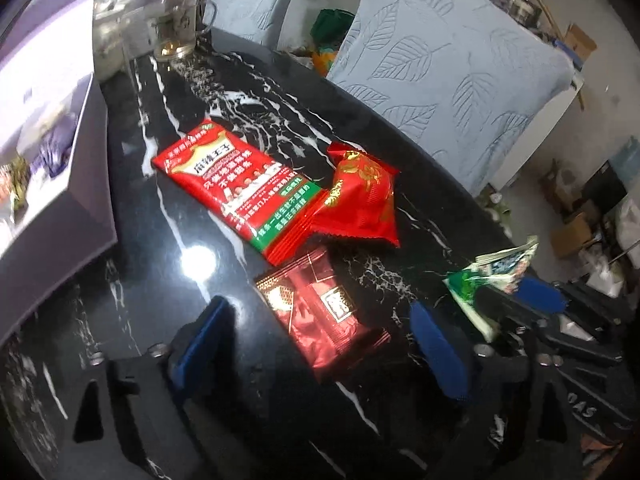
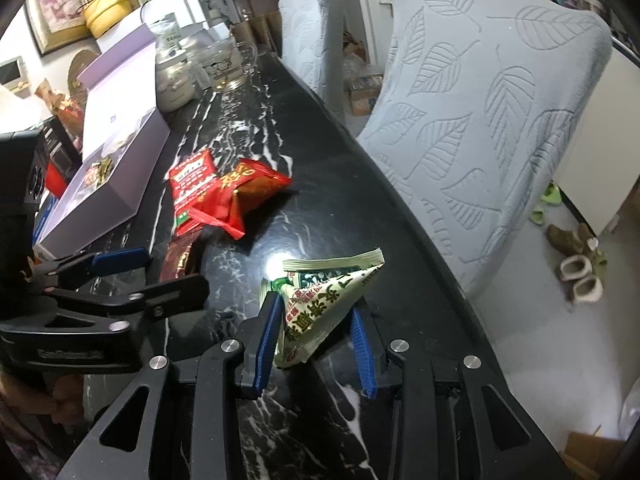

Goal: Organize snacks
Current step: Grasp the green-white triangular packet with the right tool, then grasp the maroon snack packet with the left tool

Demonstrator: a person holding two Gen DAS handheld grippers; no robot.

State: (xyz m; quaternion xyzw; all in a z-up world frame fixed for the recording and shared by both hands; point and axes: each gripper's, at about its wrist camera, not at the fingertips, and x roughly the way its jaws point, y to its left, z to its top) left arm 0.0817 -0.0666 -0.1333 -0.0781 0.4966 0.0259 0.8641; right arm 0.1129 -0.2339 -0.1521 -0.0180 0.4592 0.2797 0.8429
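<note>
snacks on a black marble table (image 2: 320, 152): the right gripper (image 2: 316, 332) straddles a light, crinkly green-and-white packet (image 2: 320, 304), jaws not visibly clamped. the left gripper (image 1: 320, 344) hangs open over a slippery dark red foil packet (image 1: 320, 312), best pinched across its flat middle.

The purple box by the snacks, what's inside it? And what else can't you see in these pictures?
- Purple box: both views show only a blurry corner of its contents; the rest is cut off or behind its wall.
- Dark red packet: in the right wrist view, the left gripper covers most of it.
- Green-and-white packet: in the left wrist view, blurred and partly behind the right gripper.
- Glass cup: too blurred to tell its contents.
</note>
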